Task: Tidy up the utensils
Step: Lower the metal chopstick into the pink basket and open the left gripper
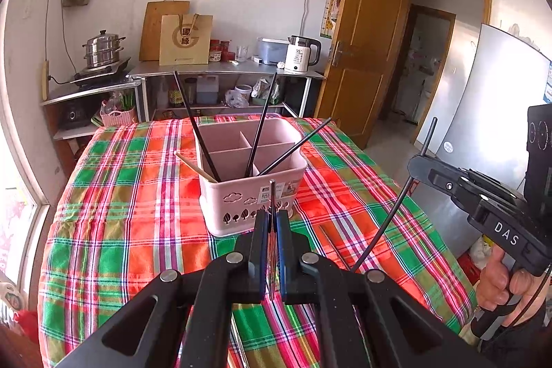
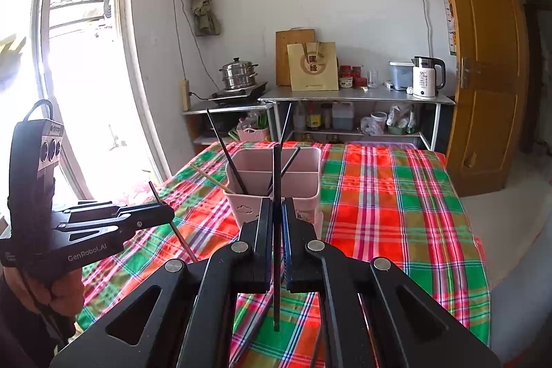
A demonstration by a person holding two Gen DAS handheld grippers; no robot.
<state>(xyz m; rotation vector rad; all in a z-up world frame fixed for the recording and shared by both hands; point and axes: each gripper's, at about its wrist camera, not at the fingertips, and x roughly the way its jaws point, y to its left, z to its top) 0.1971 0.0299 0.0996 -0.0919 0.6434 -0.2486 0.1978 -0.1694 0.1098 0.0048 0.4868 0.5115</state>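
Observation:
A pink divided utensil holder [image 1: 253,195] stands on the plaid tablecloth [image 1: 138,230], also in the right wrist view [image 2: 276,192]. It holds three black chopsticks [image 1: 196,126] and one wooden chopstick [image 1: 193,166]. My left gripper [image 1: 272,216] is shut on a thin silvery chopstick [image 1: 272,195], just in front of the holder; it also shows in the right wrist view [image 2: 169,212]. My right gripper [image 2: 277,206] is shut on a black chopstick [image 2: 276,230], held upright near the holder, and shows in the left wrist view [image 1: 415,162].
More chopsticks lie on the cloth [image 1: 331,240] to the right of the holder. Behind the table stand metal shelves [image 1: 224,71] with a kettle [image 1: 300,54], a steamer pot [image 1: 103,49] and jars. A wooden door [image 1: 369,33] is open at the right, a window [image 2: 79,57] at the left.

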